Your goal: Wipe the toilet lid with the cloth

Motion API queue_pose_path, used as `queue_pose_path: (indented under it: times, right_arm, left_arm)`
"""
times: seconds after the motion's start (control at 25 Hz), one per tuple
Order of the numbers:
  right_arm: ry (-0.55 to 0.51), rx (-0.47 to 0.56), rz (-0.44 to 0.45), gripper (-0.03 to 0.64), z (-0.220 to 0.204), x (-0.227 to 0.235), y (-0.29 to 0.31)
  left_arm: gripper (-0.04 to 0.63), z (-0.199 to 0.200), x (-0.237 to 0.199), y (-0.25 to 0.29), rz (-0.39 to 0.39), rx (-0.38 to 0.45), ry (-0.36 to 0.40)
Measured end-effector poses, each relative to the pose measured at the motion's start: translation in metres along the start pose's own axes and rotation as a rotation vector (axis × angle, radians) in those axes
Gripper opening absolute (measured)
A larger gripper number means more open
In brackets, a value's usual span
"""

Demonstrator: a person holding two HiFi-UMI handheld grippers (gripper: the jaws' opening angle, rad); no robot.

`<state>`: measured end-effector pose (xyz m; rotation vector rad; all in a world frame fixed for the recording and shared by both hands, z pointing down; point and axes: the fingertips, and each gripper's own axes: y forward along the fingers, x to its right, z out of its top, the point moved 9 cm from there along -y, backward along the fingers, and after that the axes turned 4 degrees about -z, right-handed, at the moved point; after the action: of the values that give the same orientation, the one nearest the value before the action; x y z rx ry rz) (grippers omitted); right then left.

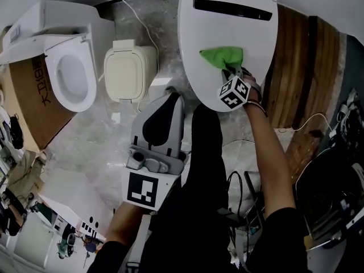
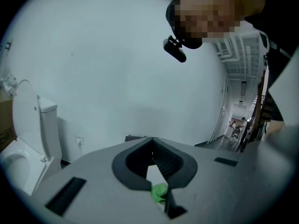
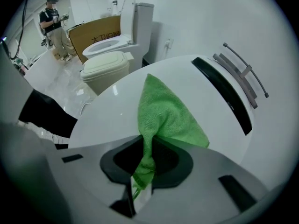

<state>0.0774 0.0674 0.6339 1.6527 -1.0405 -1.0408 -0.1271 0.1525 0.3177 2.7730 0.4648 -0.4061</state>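
The white toilet lid (image 1: 227, 21) lies closed at the top middle of the head view, with a dark slot near its far end. A green cloth (image 1: 223, 57) is spread on it. My right gripper (image 1: 232, 71) rests at the lid's near part, shut on the cloth's near corner. In the right gripper view the cloth (image 3: 163, 111) fans out over the lid (image 3: 201, 97) from between the jaws. My left gripper (image 1: 172, 95) hangs left of the lid's near edge, off the lid, jaws together and holding nothing. In its own view that gripper (image 2: 152, 141) points at a bare wall.
A second toilet (image 1: 71, 75) with its seat raised stands at the left, by a cardboard box (image 1: 28, 95). A cream lidded unit (image 1: 129, 70) sits between the toilets. Wooden boards (image 1: 301, 67) lie right of the lid. Cables (image 1: 244, 192) trail by my legs. A person (image 3: 53, 24) stands far back.
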Motion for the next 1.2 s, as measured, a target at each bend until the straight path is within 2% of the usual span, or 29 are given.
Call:
queue_pose_path:
  times: [0.28, 0.6, 0.8, 0.96, 1.08, 1.2]
  right_arm:
    - [0.026, -0.053, 0.047, 0.066, -0.037, -0.084, -0.012]
    - [0.127, -0.109, 0.115, 0.066, -0.061, -0.159, -0.021]
    - [0.334, -0.114, 0.163, 0.066, -0.063, -0.176, -0.021]
    - [0.459, -0.089, 0.243, 0.066, -0.063, -0.175, -0.02]
    - [0.538, -0.046, 0.301, 0.066, -0.063, -0.172, -0.023]
    - [0.667, 0.03, 0.301, 0.066, -0.059, -0.159, -0.035]
  left_arm:
    - [-0.002, -0.007, -0.002, -0.026, -0.028, -0.006, -0.007]
    - [-0.002, -0.01, -0.011, -0.044, -0.036, -0.004, -0.013]
    - [-0.002, -0.011, -0.017, -0.048, -0.043, -0.006, -0.02]
    - [-0.002, -0.011, -0.024, -0.05, -0.038, -0.006, -0.023]
    - [-0.002, -0.008, -0.029, -0.051, -0.031, -0.004, -0.023]
    - [-0.002, -0.006, -0.036, -0.053, -0.016, 0.0, -0.025]
